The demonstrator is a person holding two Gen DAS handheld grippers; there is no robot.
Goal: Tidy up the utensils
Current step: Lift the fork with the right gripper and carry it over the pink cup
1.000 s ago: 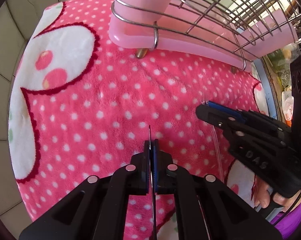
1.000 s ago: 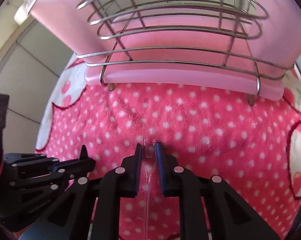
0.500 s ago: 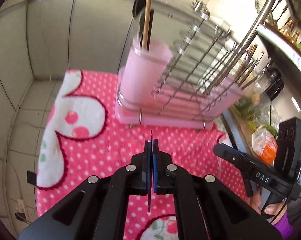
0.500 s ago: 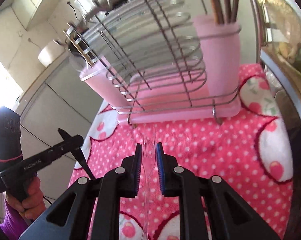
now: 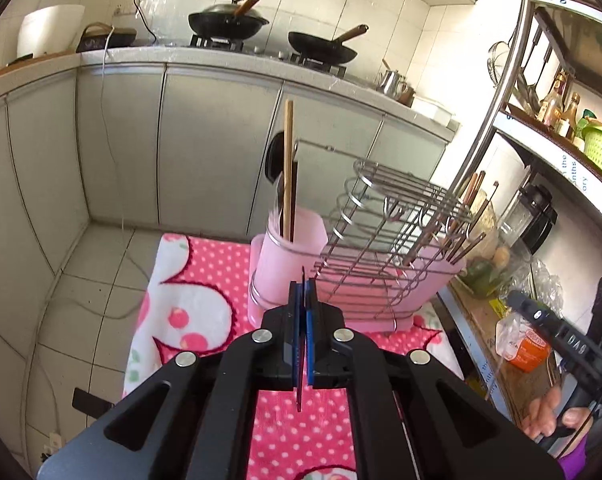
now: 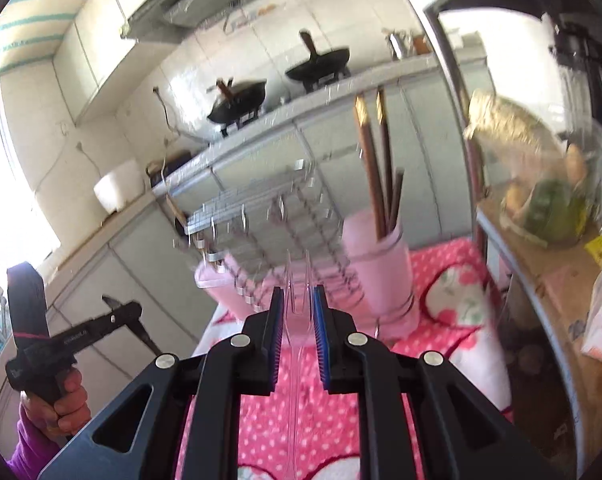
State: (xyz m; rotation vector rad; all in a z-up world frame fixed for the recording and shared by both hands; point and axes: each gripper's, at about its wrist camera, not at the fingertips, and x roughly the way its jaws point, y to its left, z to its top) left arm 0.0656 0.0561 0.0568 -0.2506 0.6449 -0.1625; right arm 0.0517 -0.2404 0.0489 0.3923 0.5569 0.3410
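My left gripper (image 5: 301, 300) pinches a thin dark utensil (image 5: 299, 396); my right gripper (image 6: 297, 312) clamps a clear fork (image 6: 297, 296). Either could snag the wire rack (image 5: 397, 240) at one o'clock, missing the pink cup (image 5: 291, 256).

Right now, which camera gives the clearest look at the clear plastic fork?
The right wrist view: the clear fork sits between the right gripper pads, tines forward. The left wrist view shows only that gripper, the fork indistinct.
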